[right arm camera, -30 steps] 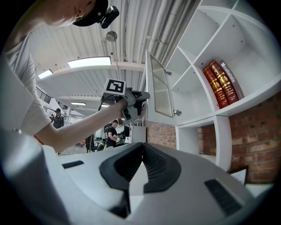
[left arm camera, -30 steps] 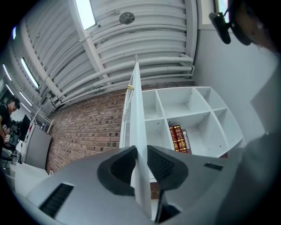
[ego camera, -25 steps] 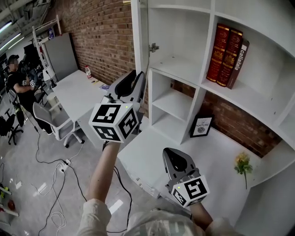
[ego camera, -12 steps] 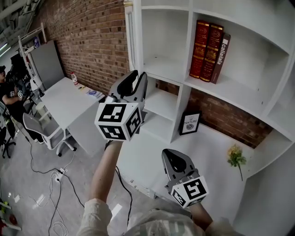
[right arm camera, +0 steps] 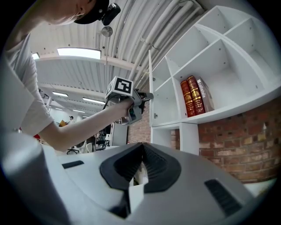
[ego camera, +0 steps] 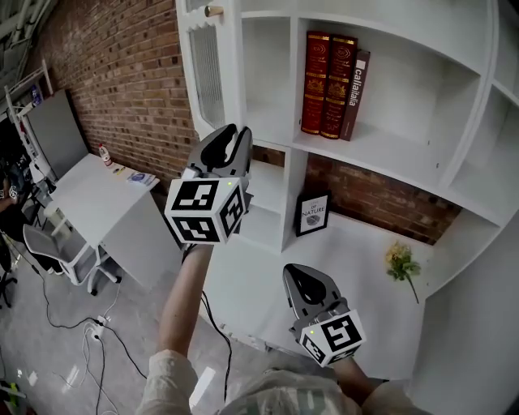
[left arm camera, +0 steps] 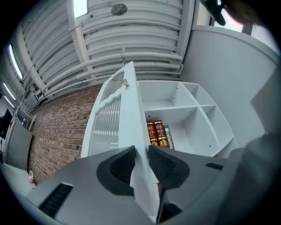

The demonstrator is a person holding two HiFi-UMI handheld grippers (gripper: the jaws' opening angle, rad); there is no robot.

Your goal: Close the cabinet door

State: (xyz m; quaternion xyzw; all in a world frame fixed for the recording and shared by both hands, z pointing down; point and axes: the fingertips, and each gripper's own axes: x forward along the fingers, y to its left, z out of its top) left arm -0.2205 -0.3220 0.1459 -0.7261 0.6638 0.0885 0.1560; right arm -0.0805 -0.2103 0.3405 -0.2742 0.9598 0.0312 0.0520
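Observation:
The white cabinet door (ego camera: 207, 73), with a ribbed glass panel and a small brass knob (ego camera: 213, 10), stands partly open at the left of the white shelf unit (ego camera: 292, 121). My left gripper (ego camera: 234, 136) is raised at the door's free edge. In the left gripper view that edge (left arm camera: 131, 114) runs straight between the jaws, and my left gripper (left arm camera: 141, 149) is shut on it. My right gripper (ego camera: 305, 280) hangs lower, in front of the white counter (ego camera: 357, 267). It is shut and holds nothing, as the right gripper view also shows (right arm camera: 142, 147).
Three books (ego camera: 332, 77) stand on the upper shelf. A framed sign (ego camera: 312, 212) and a yellow flower (ego camera: 400, 263) rest on the counter. At the left, by the brick wall (ego camera: 122, 73), are a white desk (ego camera: 97, 203) and a chair (ego camera: 57, 251), with cables on the floor.
The door has swung from edge-on toward the shelves, so its ribbed panel and knob now show. My left gripper has travelled with its edge. The right gripper has barely shifted.

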